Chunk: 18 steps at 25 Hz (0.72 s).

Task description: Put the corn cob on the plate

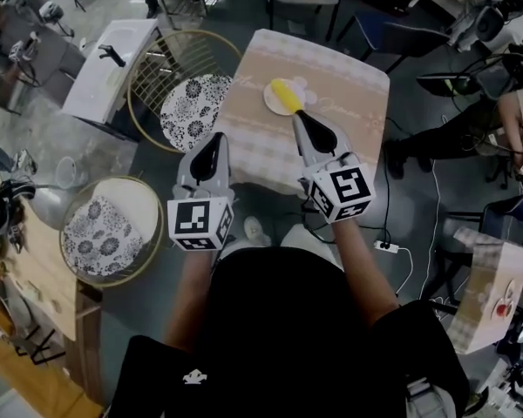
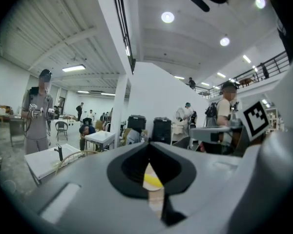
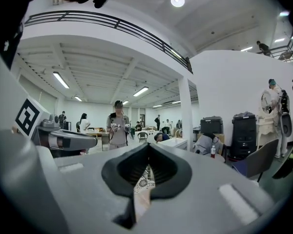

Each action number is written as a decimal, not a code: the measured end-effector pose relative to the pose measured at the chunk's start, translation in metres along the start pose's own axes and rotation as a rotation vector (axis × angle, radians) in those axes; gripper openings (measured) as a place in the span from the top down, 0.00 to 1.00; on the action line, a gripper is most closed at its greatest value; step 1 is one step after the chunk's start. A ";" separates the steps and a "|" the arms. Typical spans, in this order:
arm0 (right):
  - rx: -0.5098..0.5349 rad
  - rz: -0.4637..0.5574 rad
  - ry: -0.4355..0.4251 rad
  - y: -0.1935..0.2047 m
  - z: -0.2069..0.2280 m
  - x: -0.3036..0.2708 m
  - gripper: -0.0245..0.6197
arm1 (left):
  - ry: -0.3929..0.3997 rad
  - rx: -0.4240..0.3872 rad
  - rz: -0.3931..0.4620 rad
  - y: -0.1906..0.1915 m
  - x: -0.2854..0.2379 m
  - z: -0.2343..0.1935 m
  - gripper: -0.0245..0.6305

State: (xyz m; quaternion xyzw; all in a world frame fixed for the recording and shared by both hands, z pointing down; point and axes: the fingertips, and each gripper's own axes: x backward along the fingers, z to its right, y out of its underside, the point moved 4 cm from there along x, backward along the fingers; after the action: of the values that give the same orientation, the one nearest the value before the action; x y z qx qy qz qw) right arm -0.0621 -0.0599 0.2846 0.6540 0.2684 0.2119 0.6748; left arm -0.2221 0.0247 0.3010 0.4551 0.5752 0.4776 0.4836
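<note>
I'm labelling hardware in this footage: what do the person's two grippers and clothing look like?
Both the left gripper and right gripper have light grey bodies with black, tapering jaws. Each carries a white cube with black square markers. The person wears a black top.

No words or numbers can be read. The cloth on the table [image 1: 331, 138] has curly writing near its far edge, too small to read. The left cube [image 1: 200, 222] and the right cube [image 1: 343, 192] show only black-and-white square patterns.

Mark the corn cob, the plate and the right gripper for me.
corn cob [image 1: 284, 96], head view, middle of the yellow cob.
plate [image 1: 269, 104], head view, bare left rim.
right gripper [image 1: 301, 115], head view, tip of its closed fingers.
</note>
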 end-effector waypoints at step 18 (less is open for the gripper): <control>0.011 0.047 -0.109 -0.017 0.013 0.055 0.96 | -0.012 -0.042 0.018 -0.013 0.012 0.071 0.95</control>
State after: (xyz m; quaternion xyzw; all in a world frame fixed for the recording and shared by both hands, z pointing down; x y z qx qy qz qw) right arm -0.0130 -0.0357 0.2626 0.6743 0.2167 0.1902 0.6798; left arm -0.1538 0.0427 0.2811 0.4530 0.5581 0.4909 0.4923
